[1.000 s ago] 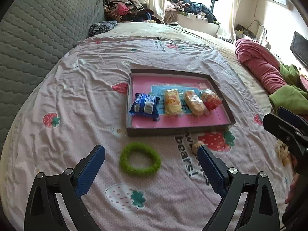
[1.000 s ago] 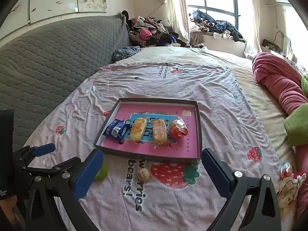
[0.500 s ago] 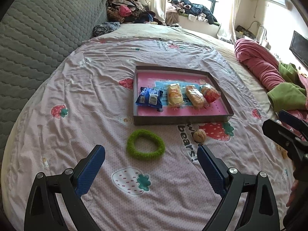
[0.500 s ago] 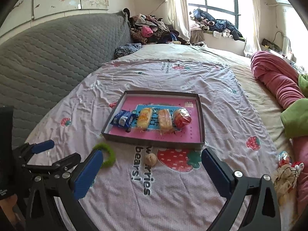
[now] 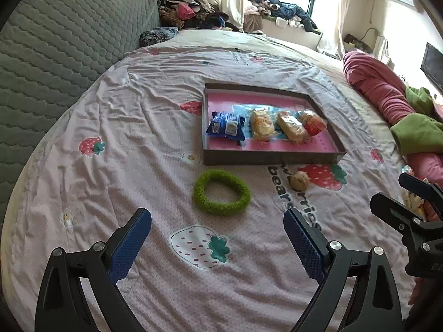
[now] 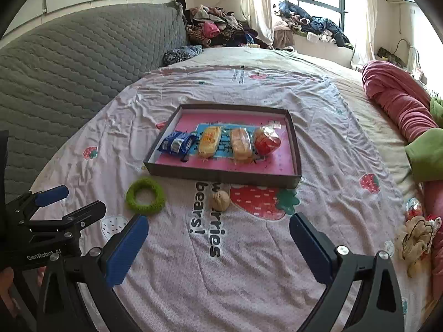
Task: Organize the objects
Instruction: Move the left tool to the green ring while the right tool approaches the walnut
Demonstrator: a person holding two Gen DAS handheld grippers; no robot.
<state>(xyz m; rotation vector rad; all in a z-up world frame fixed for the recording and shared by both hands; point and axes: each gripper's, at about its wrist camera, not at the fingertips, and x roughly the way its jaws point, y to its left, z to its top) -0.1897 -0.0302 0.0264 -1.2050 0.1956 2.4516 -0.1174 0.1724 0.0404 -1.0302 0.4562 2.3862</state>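
A: Start big. What lies under everything?

B: A pink bedsheet (image 6: 171,276) printed with strawberries, with dark lettering on it. Only "bears!" and "rries" read in the right wrist view; the tray's near wall covers the tops of those words.

A: And the tray?

B: A shallow dark tray (image 6: 221,175) with a pink floor sits mid-bed. In it, in a row: a blue snack packet (image 6: 177,144), two wrapped yellow cakes (image 6: 209,145), then a red-wrapped bun (image 6: 267,139). The print on the wrappers is too small to read.

A: Outside it?

B: A fuzzy green ring (image 5: 221,192) lies flat on the sheet just in front of the tray's near wall, apart from it. Near it, a small beige ball (image 5: 299,180) lies on the lettering — what it is, I cannot tell.

A: The grippers?

B: Left gripper (image 5: 217,244) spread wide, nothing between its blue pads, above the sheet on the near side of the ring. Right gripper (image 6: 218,244) likewise agape and empty. The left one's body shows at the right view's edge, marked "GenRobot" — the rest is cut off.
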